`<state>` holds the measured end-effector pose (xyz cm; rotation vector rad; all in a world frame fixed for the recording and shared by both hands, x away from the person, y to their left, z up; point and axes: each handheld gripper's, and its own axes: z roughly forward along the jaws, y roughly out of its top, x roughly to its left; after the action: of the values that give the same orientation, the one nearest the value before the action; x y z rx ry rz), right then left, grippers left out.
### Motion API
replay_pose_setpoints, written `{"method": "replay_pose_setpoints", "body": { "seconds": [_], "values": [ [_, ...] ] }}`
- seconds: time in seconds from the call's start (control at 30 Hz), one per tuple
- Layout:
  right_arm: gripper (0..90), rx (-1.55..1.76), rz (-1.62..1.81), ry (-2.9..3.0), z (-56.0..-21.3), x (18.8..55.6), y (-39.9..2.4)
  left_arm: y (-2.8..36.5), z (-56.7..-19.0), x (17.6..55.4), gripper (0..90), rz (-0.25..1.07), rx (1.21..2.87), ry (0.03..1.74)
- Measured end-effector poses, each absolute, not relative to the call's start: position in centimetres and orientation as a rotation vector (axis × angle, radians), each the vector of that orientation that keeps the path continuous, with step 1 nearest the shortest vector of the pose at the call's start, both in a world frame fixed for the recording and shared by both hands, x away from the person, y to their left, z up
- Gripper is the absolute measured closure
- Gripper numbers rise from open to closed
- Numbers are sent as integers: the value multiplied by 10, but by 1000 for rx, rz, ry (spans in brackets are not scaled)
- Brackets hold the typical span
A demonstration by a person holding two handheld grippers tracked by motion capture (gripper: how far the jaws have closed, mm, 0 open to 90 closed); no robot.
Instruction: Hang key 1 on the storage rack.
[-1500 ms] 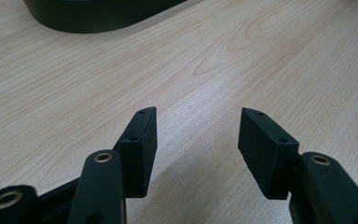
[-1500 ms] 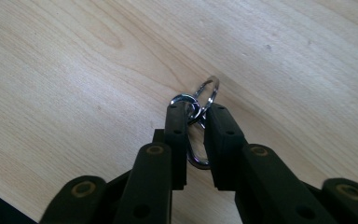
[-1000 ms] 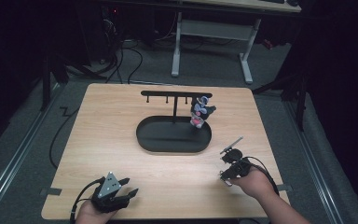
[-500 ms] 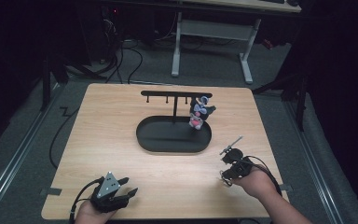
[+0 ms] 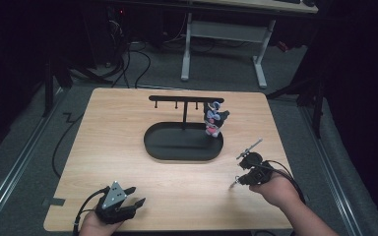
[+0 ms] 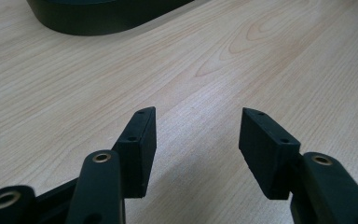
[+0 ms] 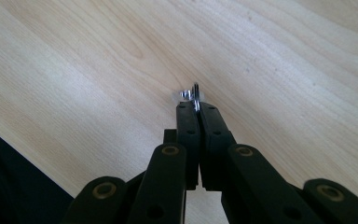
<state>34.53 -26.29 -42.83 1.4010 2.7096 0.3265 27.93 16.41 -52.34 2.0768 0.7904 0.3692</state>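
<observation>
A black stand with an oval base (image 5: pixel 177 147) and a top bar (image 5: pixel 186 99) occupies the middle of the wooden table. A colourful charm (image 5: pixel 213 119) hangs from the bar's right end. Right of the base, my right gripper (image 5: pixel 237 181) points down at the table a little above it. In the right gripper view its jaws (image 7: pixel 196 109) are pressed together on a small silver metal piece (image 7: pixel 189 94) that sticks out past the tips. My left gripper (image 5: pixel 134 202) rests at the front left edge, and in its own view (image 6: pixel 196 126) it stands open with bare wood between the pads.
The table's front edge (image 5: pixel 177 230) runs just behind both hands. Bare wood (image 5: pixel 192 187) lies between the two grippers. Dark floor, cables and a white desk frame (image 5: pixel 226 34) are beyond the far edge. The base's rim (image 6: pixel 102 23) shows ahead of the left gripper.
My right gripper has lifted a little off the table, still closed on the silver piece. The left gripper and the stand have not moved.
</observation>
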Motion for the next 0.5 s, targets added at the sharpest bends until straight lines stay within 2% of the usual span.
{"method": "replay_pose_setpoints", "body": {
  "seconds": [0.5],
  "values": [
    [888, 1343, 341, 2725, -412, 358, -247, 167, -523, 279, 469, 375, 2059, 803]
  ]
}}
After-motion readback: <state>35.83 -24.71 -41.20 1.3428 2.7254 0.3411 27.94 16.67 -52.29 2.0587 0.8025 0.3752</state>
